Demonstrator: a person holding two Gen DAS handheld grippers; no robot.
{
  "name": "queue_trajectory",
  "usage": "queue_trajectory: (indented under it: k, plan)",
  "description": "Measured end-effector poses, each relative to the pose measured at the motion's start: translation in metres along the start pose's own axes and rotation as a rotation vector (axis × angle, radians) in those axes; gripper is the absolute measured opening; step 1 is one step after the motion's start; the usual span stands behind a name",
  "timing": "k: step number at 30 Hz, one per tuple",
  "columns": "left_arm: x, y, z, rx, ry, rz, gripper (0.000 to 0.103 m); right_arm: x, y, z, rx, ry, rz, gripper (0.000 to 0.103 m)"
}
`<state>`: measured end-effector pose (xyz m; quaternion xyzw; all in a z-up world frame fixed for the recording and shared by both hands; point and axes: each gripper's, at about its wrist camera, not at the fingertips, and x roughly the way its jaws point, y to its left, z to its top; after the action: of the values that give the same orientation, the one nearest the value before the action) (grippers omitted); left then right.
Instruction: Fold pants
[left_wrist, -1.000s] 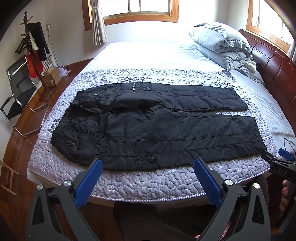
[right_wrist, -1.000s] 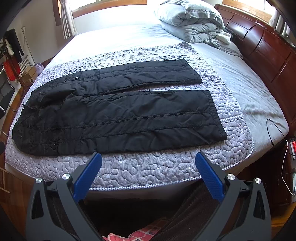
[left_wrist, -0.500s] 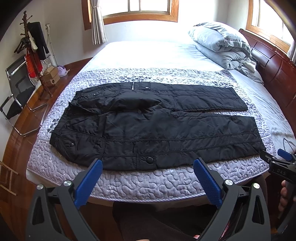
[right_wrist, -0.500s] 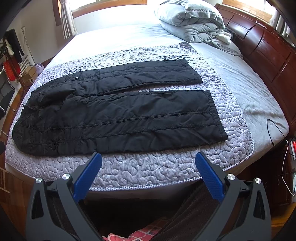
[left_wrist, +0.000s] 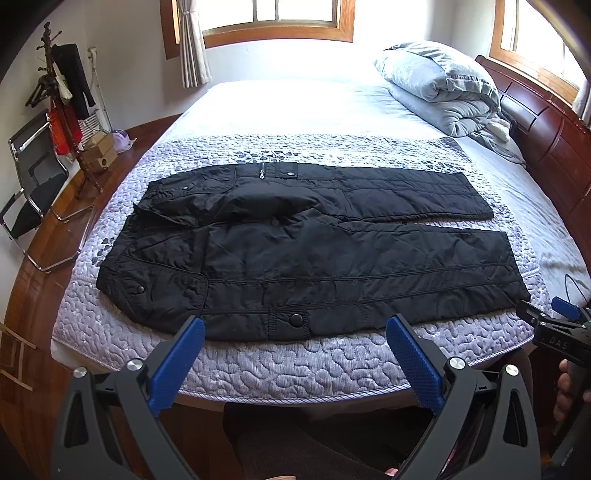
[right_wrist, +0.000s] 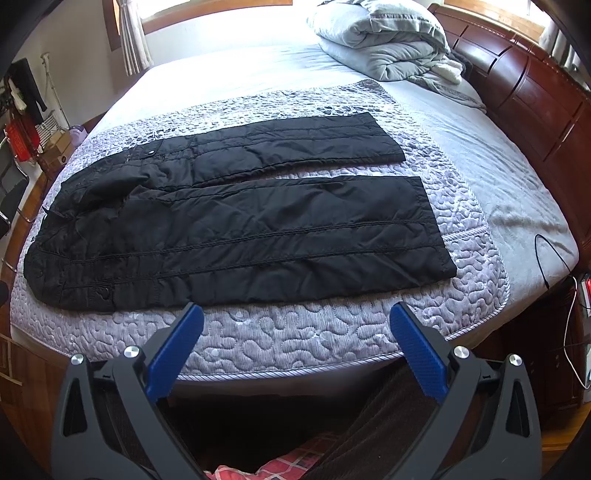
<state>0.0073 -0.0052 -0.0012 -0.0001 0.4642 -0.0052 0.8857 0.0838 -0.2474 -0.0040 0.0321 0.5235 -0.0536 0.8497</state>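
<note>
Your left gripper (left_wrist: 295, 325) and right gripper (right_wrist: 297, 312) both gape wide, holding nothing. The black pants (left_wrist: 295, 251) lie flat on the quilted bed (left_wrist: 295, 369) just ahead of both (waist leftward).

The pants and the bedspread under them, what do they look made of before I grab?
The black pants look like quilted, padded synthetic, probably nylon or polyester: stitched channel lines, a slight sheen, snap buttons. The lavender bedspread looks like quilted woven fabric with a raised pebble pattern and a corded edge. Fibre content cannot be told.
</note>
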Motion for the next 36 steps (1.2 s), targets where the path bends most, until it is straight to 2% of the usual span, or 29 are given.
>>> queue_trajectory:
  k: [36]
  plan:
    - [0.009, 0.001, 0.002, -0.007, 0.010, 0.001, 0.099, 0.011, 0.002, 0.004, -0.005, 0.026, -0.002, 0.101]
